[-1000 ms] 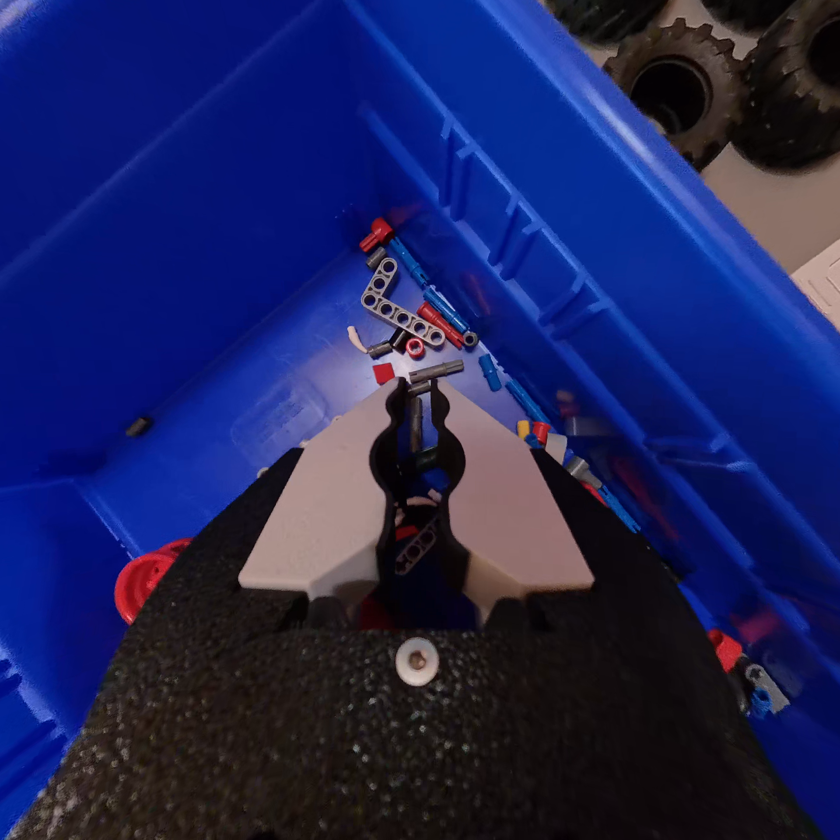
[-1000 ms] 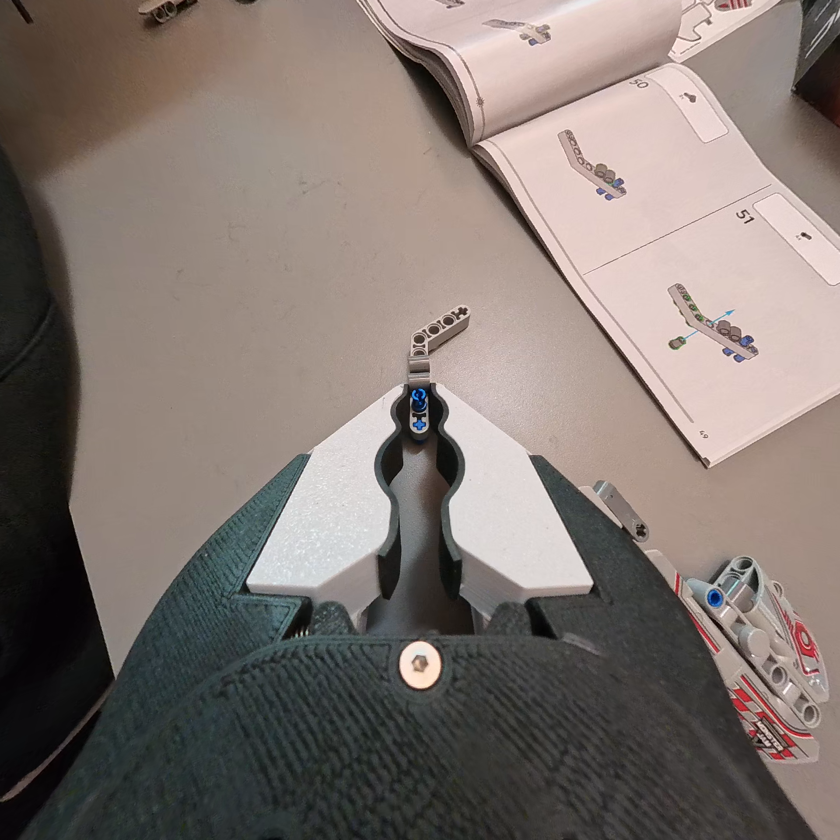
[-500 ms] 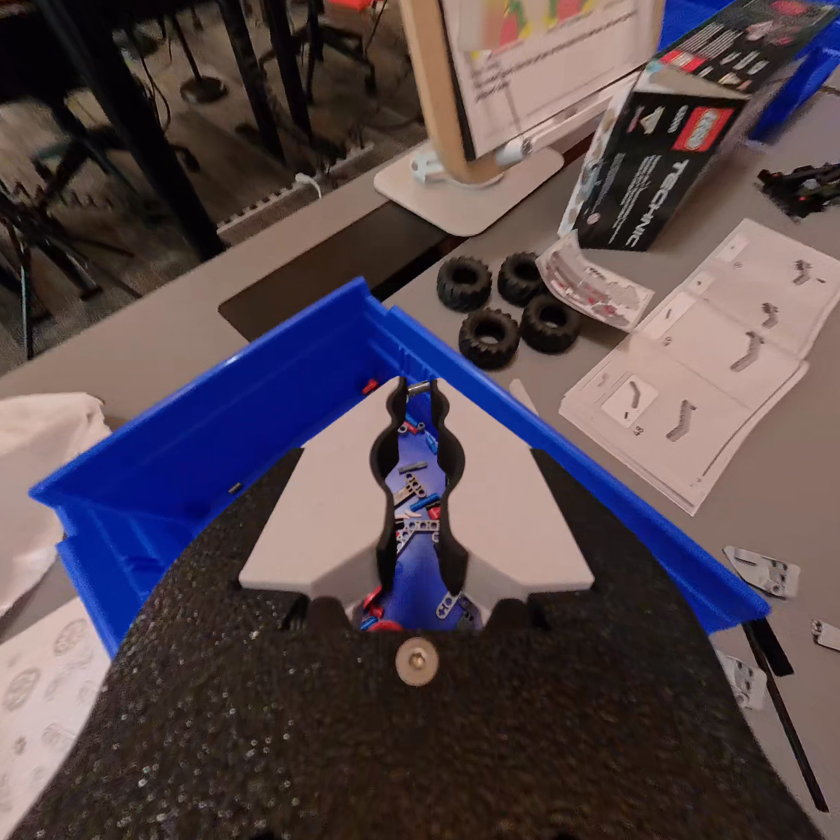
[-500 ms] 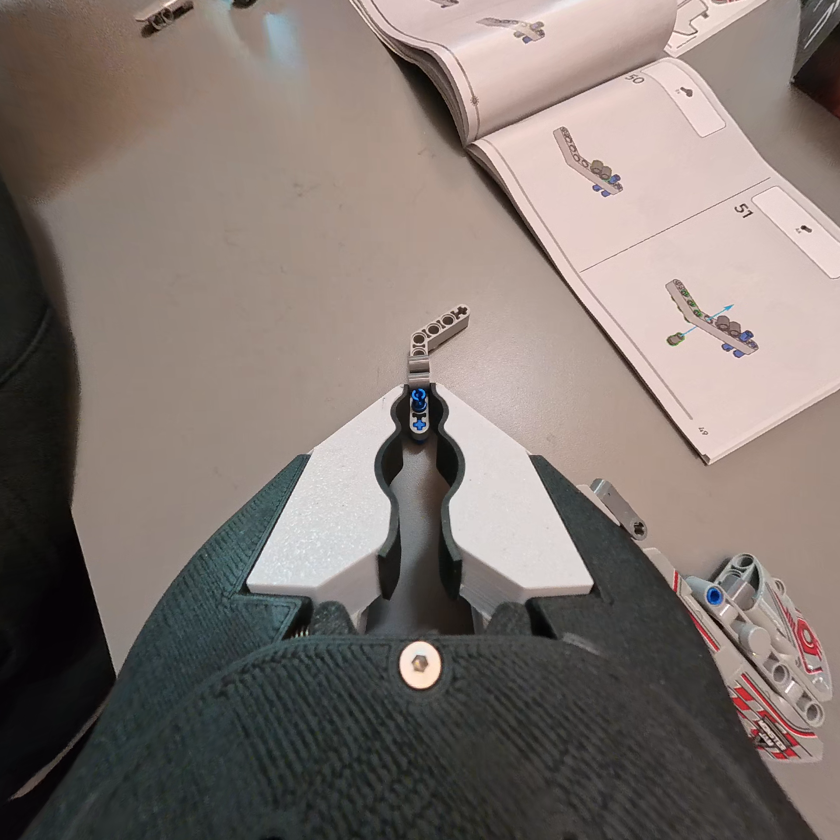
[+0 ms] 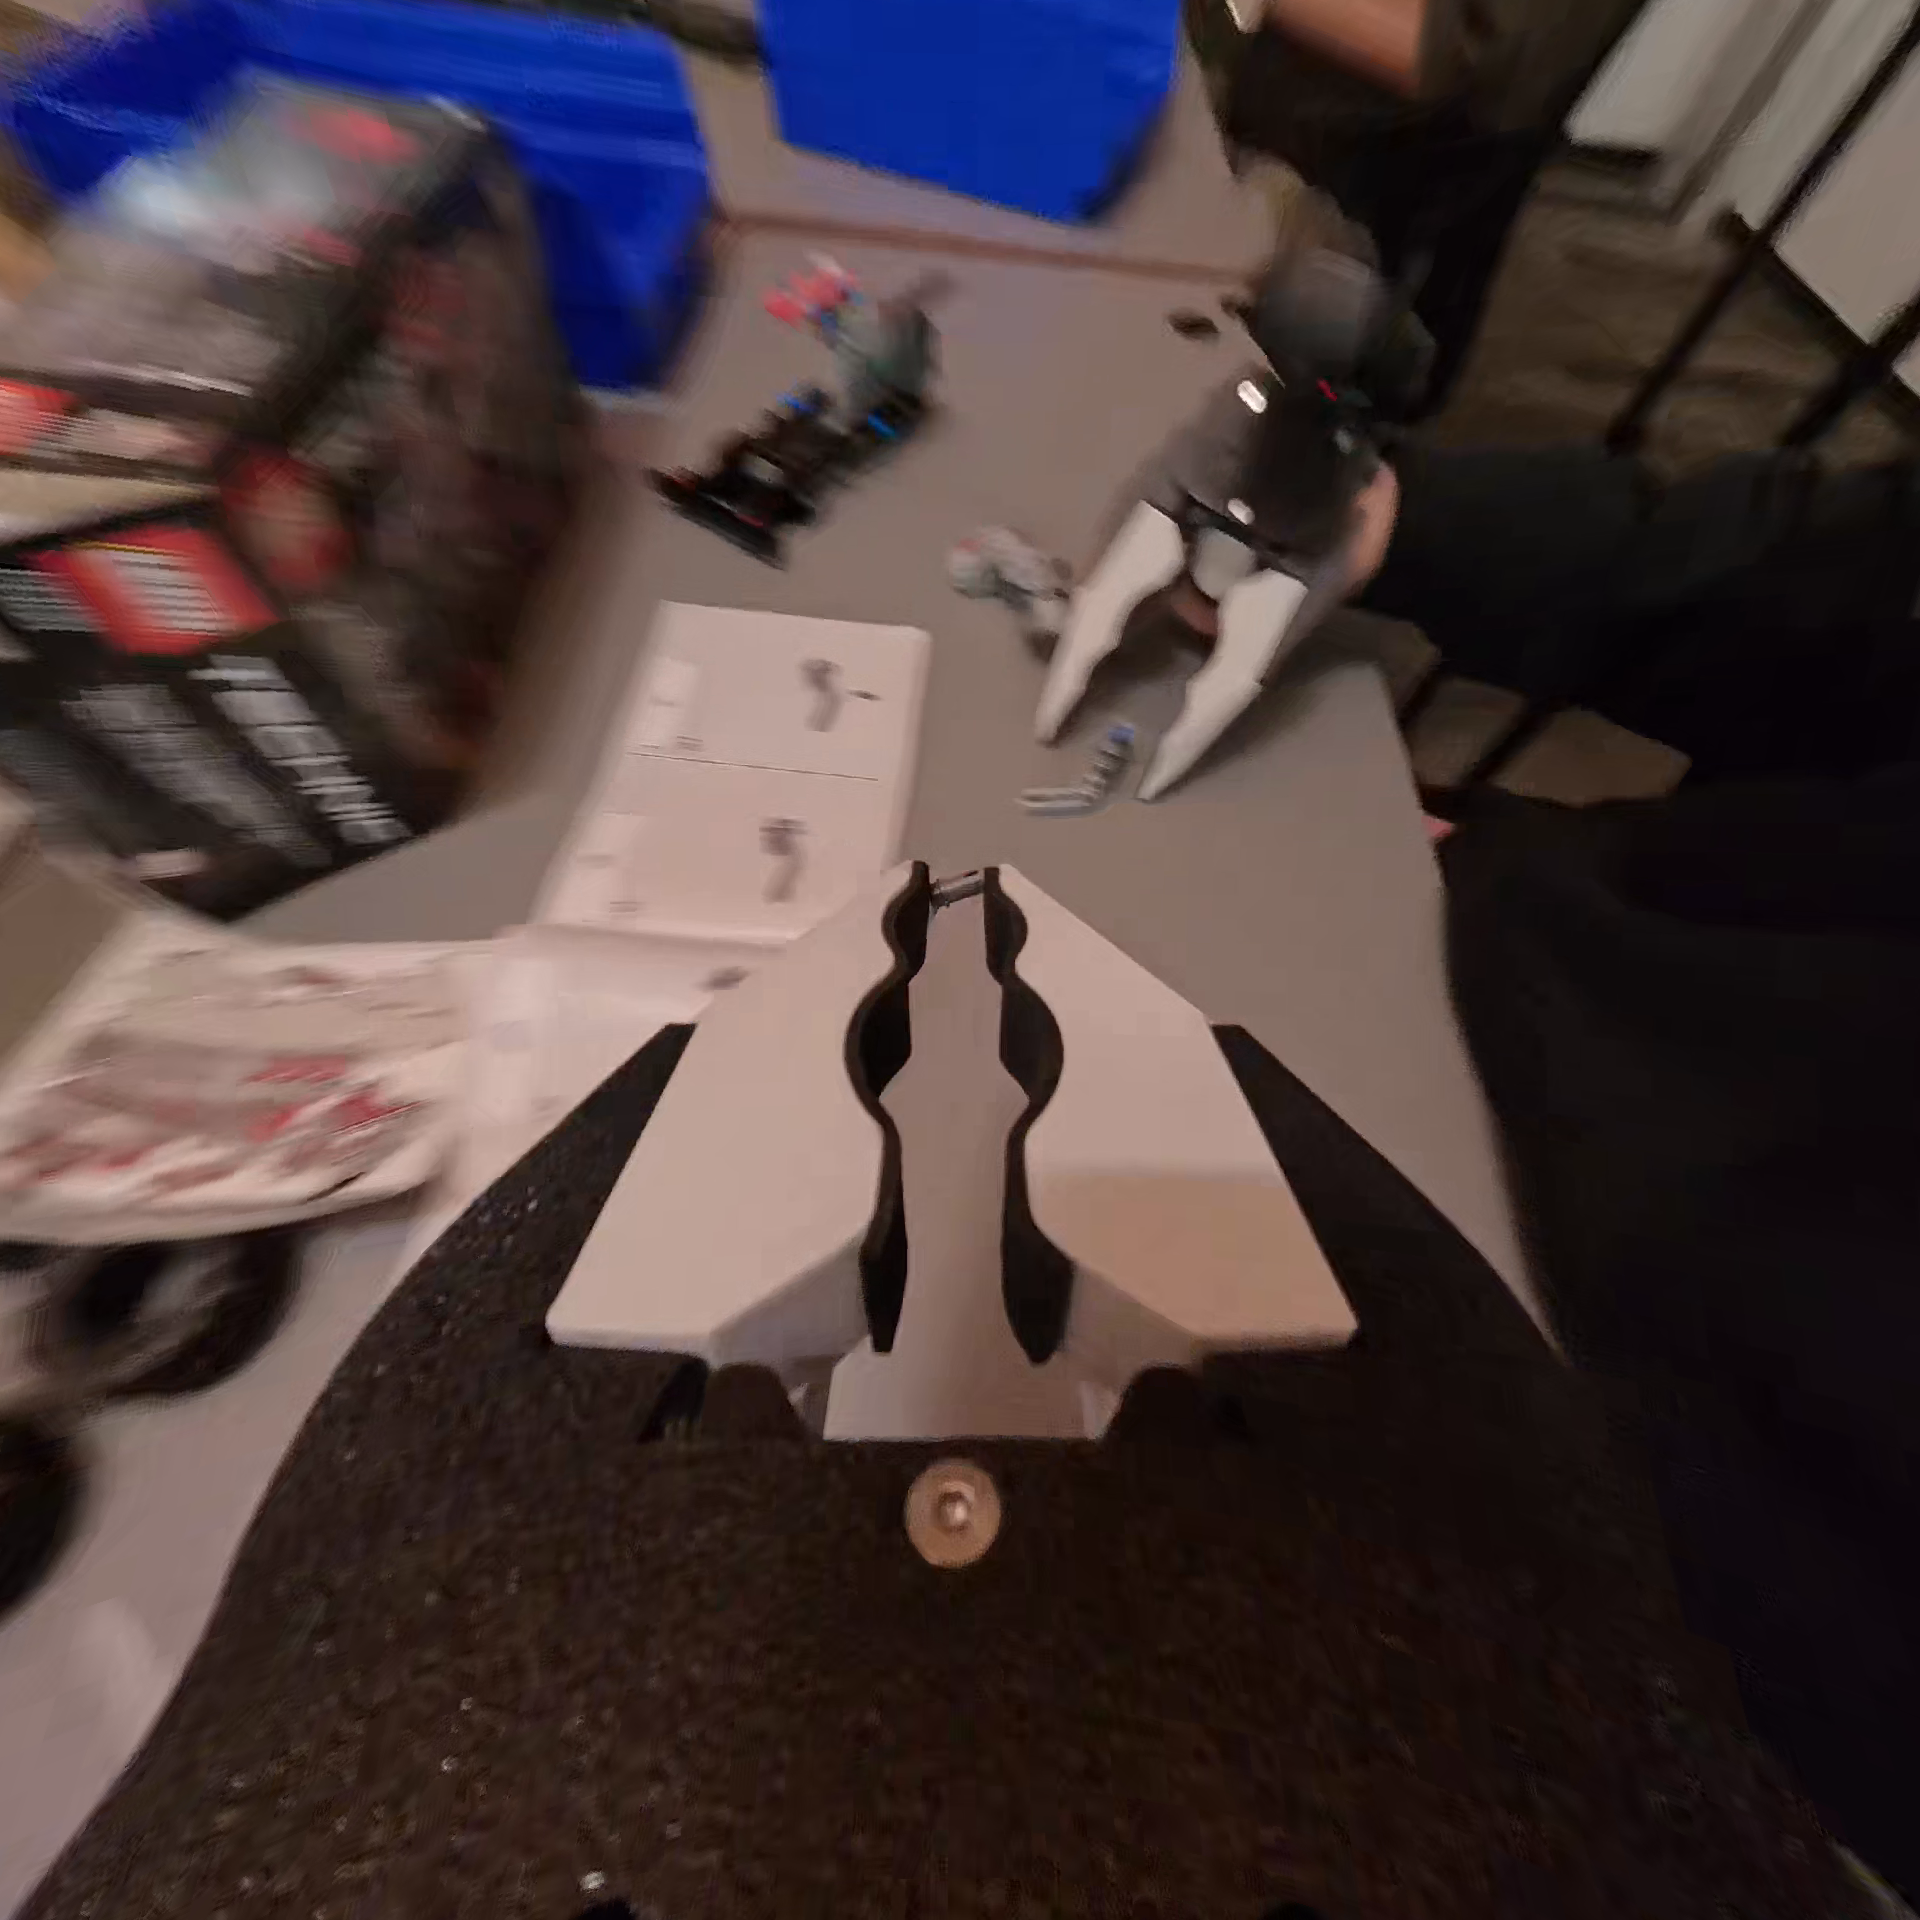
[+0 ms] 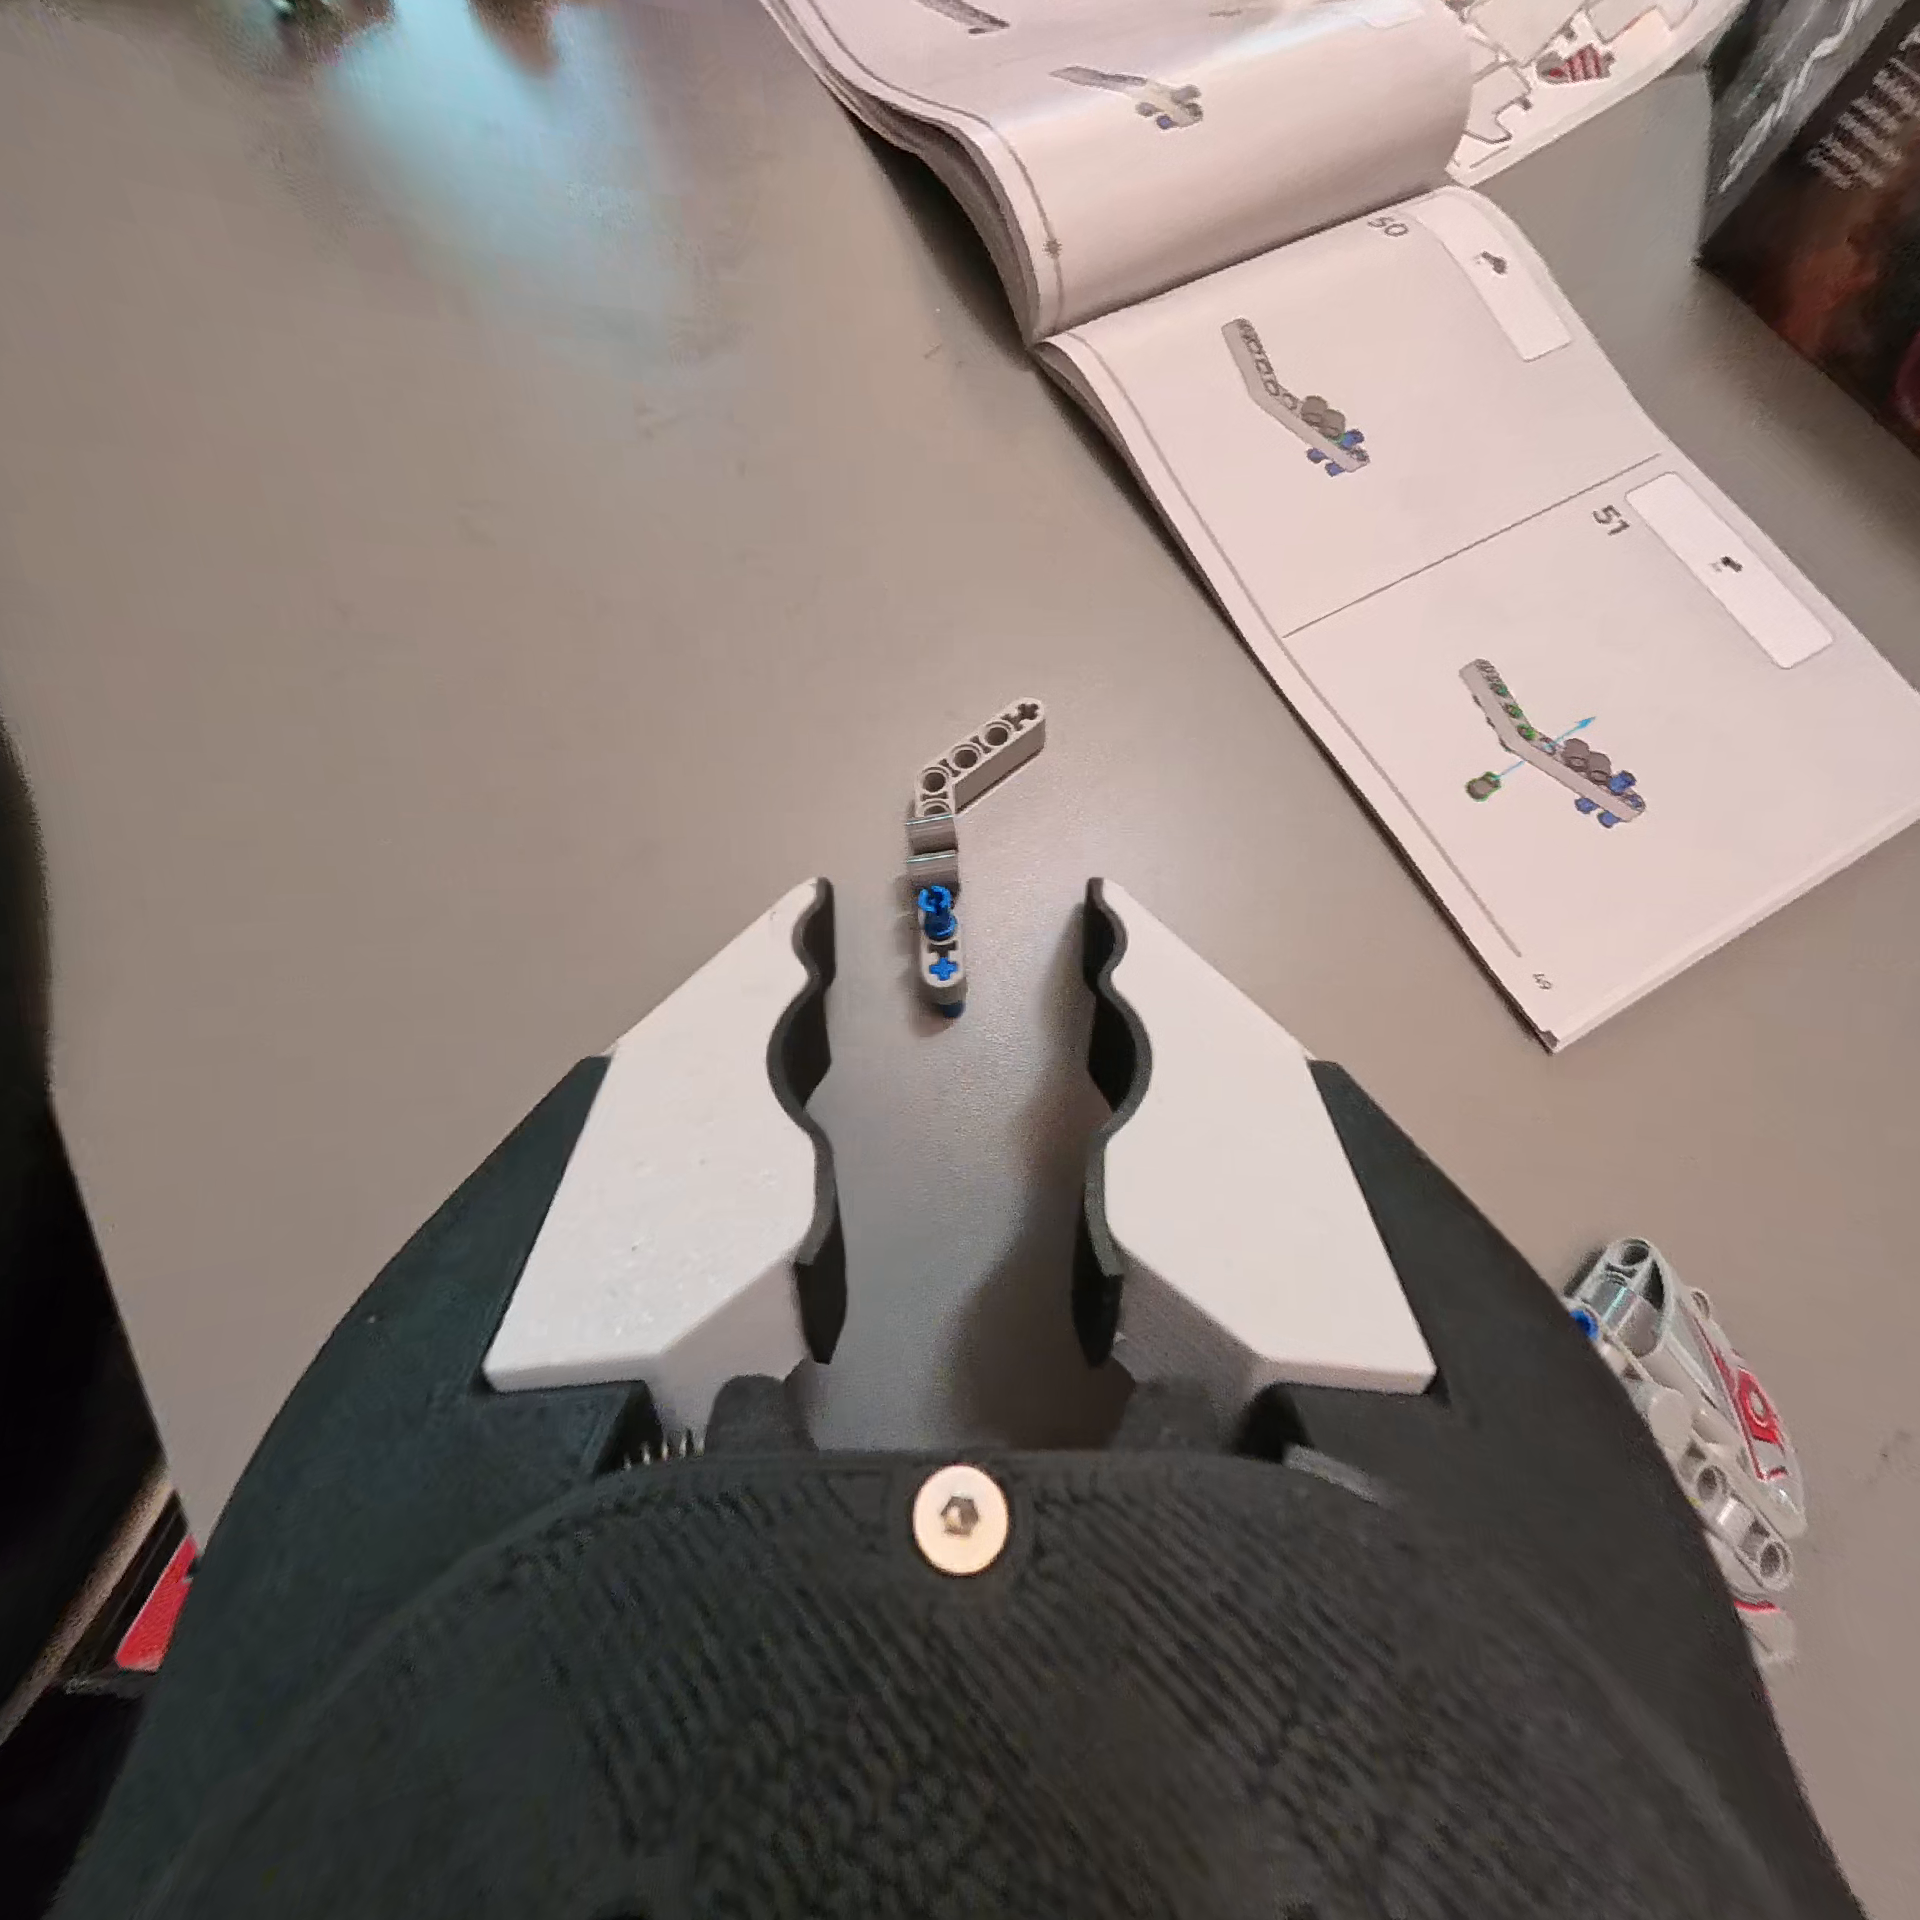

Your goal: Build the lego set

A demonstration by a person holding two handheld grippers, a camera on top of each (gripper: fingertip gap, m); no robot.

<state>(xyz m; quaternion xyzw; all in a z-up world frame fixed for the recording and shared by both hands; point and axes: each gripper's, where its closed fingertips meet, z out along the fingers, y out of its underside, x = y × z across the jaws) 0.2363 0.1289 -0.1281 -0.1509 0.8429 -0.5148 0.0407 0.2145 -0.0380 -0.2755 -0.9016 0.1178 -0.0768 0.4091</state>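
My left gripper is shut on a small grey pin at its fingertips, held above the grey table. My right gripper is open and empty; it also shows far off in the left wrist view. A bent grey beam with blue pins lies flat on the table between and just beyond the right fingertips, touching neither. In the left wrist view the beam lies between the right gripper's fingers. The open instruction booklet lies to the right; it also shows in the left wrist view.
A grey and red part-built assembly lies at the right gripper's right side. The left wrist view is blurred: the set's black box at left, blue bins at the back, a dark part-built chassis, black tyres at lower left. The gap from one gripper's tips to the other's is roughly 25 centimeters.
My left gripper rose out of the blue bin holding the small grey pin and swung over the table. My right gripper opened and let go of the bent beam.
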